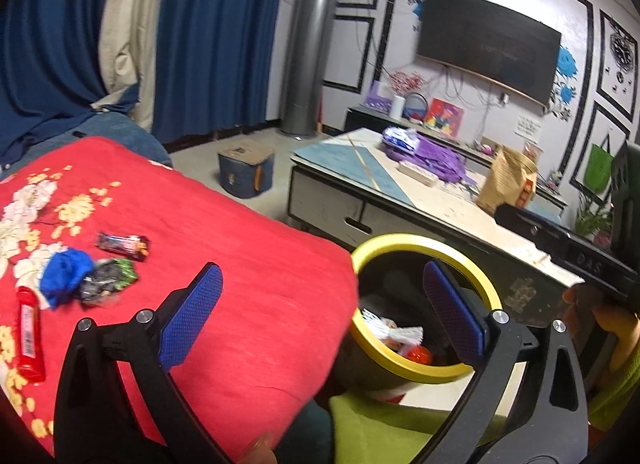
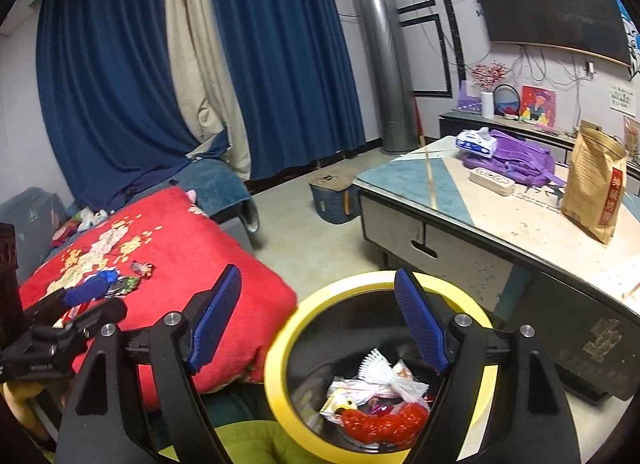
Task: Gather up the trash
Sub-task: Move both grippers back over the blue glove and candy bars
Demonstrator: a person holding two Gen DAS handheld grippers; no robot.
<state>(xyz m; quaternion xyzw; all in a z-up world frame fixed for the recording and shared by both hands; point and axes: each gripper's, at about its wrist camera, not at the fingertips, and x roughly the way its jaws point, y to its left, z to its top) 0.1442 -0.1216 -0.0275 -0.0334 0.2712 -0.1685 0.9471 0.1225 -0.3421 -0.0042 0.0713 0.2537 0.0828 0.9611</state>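
Several pieces of trash lie on a red flowered cushion (image 1: 240, 264): a dark snack wrapper (image 1: 122, 246), a crumpled blue piece (image 1: 66, 276), a grey-green wrapper (image 1: 106, 284) and a red packet (image 1: 30, 334). My left gripper (image 1: 322, 270) hovers open and empty over the cushion's right edge, beside the bin. A black bin with a yellow rim (image 2: 280, 364) holds white paper (image 2: 384, 378) and a red wrapper (image 2: 384, 424). Above its mouth, my right gripper (image 2: 317, 274) is open with nothing between its blue pads. The same wrappers (image 2: 126, 286) show far left on the cushion (image 2: 200, 256).
A low coffee table (image 2: 500, 223) stands right of the bin with a purple bag (image 2: 516, 161), a brown paper pouch (image 2: 596, 191) and a tissue pack. A blue stool (image 2: 334, 199) sits on the floor. Blue curtains hang behind. A green cloth (image 1: 380, 432) lies below the bin.
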